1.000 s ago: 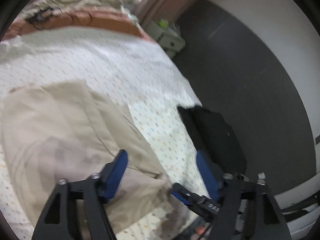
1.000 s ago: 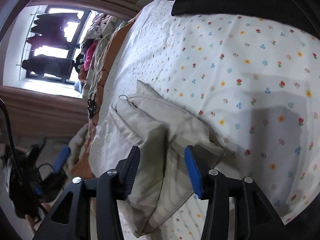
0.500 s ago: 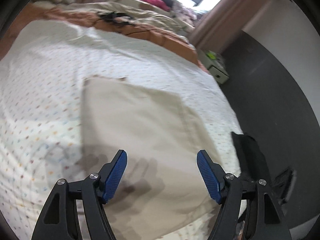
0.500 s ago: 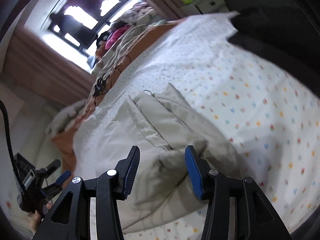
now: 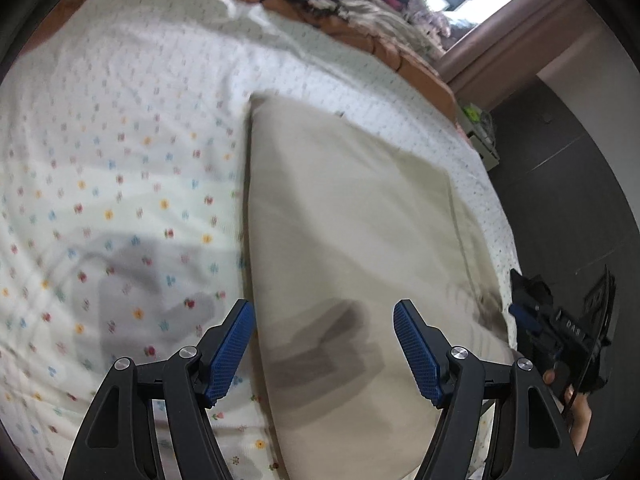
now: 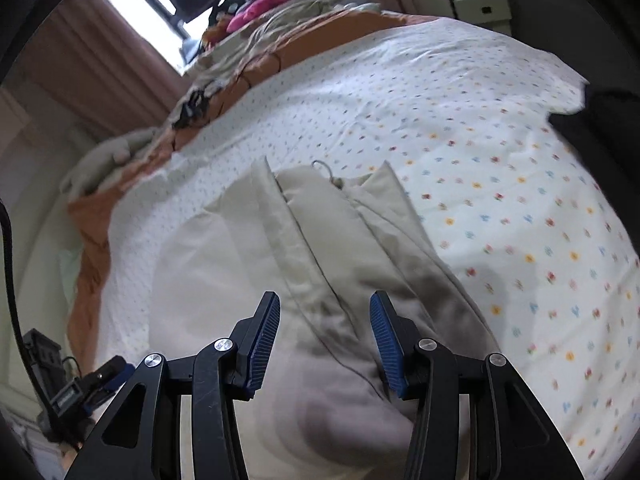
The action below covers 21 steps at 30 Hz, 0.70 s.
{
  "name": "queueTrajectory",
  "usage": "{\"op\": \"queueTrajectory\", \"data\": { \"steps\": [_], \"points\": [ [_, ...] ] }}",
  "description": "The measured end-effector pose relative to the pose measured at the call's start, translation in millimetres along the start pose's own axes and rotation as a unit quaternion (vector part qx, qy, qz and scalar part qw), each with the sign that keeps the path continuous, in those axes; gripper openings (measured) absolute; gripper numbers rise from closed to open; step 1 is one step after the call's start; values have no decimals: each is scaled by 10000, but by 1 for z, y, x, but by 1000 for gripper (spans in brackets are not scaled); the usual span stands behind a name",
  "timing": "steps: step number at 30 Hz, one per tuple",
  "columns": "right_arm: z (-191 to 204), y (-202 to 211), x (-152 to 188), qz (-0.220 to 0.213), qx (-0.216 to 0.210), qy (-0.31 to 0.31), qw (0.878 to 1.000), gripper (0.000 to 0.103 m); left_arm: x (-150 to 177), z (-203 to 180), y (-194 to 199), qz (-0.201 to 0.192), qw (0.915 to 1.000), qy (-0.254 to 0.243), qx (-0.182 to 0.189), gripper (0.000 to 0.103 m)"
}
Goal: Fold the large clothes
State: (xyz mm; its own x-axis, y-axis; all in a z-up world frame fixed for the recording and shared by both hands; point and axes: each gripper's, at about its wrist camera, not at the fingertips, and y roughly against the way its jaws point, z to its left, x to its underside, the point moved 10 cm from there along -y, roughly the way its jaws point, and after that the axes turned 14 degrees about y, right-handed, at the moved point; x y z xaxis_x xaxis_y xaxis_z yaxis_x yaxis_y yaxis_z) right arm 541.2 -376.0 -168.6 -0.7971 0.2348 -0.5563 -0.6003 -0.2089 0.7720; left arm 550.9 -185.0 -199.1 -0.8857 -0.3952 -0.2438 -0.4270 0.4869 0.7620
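A beige garment [image 5: 352, 240] lies partly folded on the flower-print bed sheet [image 5: 120, 184]. In the left wrist view its smooth folded side faces me, and my left gripper [image 5: 322, 316] hovers open over its near left edge, nothing between the blue pads. In the right wrist view the same beige garment [image 6: 320, 264] shows its layered flaps and a thin drawstring. My right gripper [image 6: 324, 308] hangs above those folds, jaws apart, not touching the cloth. The other gripper [image 5: 560, 328] shows at the right edge of the left wrist view.
An orange blanket [image 6: 256, 68] and a heap of clothes [image 6: 260, 4] lie at the far end by the window. A white bedside cabinet [image 6: 476, 4] stands beyond the bed. Dark floor [image 5: 568, 184] runs along the bed's right side. A black device [image 6: 48, 364] sits low left.
Both views have swung and rolled. The left gripper came down from the bed's right edge to the garment's left edge. The right gripper moved along the garment toward its layered end. Jaws unchanged.
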Motion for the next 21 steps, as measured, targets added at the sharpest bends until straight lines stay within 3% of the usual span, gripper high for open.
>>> {"op": "queueTrajectory", "data": {
  "steps": [7,15,17,19,21],
  "points": [
    [7,-38,-7,581,243,262,9977,48,7,10,-21,252,9994,156,-155,72],
    [26,-66,16,1173,137,717,9904,47,15,15,-44,546,9979,327,-135,69],
    [23,-63,17,1114,147,675,9914,15,16,16,-45,557,9977,359,-113,68],
    [20,-51,12,861,39,541,9948,5,18,14,-42,557,9979,325,-92,67],
    [20,-28,0,453,-109,500,9977,4,20,11,-37,542,9982,246,-72,67]
  ]
}}
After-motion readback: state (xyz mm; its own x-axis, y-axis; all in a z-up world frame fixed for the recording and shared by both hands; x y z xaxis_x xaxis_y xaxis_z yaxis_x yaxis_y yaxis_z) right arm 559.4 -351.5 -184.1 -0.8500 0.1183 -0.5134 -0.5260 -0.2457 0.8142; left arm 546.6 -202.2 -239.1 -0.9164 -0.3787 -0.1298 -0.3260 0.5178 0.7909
